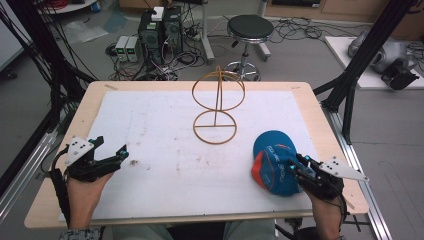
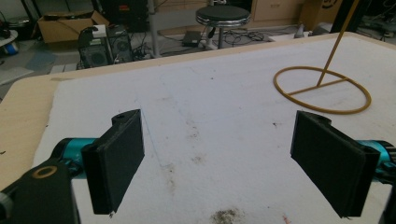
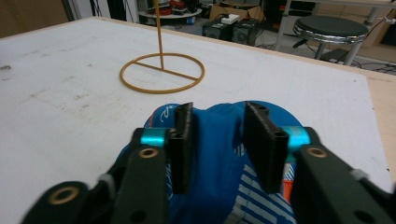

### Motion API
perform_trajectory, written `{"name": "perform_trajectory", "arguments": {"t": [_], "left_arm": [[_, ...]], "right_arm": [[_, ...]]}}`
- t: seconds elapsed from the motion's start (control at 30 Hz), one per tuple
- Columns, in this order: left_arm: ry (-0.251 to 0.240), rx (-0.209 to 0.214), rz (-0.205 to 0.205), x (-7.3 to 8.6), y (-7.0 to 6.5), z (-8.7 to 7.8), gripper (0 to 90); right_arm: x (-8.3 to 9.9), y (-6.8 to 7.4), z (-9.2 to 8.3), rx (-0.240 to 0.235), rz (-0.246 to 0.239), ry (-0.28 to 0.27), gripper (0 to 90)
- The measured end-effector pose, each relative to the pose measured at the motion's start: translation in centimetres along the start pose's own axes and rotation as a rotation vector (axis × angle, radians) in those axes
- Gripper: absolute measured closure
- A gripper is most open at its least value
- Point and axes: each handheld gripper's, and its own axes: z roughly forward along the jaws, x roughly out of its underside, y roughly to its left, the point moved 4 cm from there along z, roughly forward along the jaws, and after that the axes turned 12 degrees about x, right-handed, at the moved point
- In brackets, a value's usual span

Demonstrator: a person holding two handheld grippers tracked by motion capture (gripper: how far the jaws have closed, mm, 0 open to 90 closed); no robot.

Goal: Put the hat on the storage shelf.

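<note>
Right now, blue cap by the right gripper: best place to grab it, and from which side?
Take the blue cap by a fold of soft crown fabric, coming from above on the person's side. The right gripper already has a bunched ridge between its pads; the crown gathers easily.

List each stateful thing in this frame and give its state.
Blue cap: lying on the white mat, a fold of fabric pinched up.
Right gripper: shut on the cap's fabric.
Left gripper: open, nothing between its jaws.
Wire hat stand: upright, bare, apart from the cap.
</note>
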Motion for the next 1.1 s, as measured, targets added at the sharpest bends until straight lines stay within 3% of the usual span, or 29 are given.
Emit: {"name": "perform_trajectory", "arguments": {"t": [0.2, 0.33, 0.53, 1.1], "left_arm": [[0.002, 0.0, 0.003, 0.0, 0.0, 0.0, 17.7], [-0.001, -0.002, 0.0, -0.1, 0.0, -0.1, 17.7], [-0.001, -0.008, -0.001, -0.1, 0.2, -0.2, 17.8], [-0.006, -0.011, -0.004, -0.2, 0.3, -0.4, 17.7]], "right_arm": [[-0.3, -0.1, 0.2, -0.011, -0.003, -0.002, 84.9], [-0.7, -0.3, 0.2, -0.01, 0.013, -0.012, 88.2], [-1.8, -0.7, 0.4, -0.016, 0.057, -0.039, 89.1], [-6.3, -1.5, 1.3, 0.0, 0.104, -0.148, 89.3]]}}
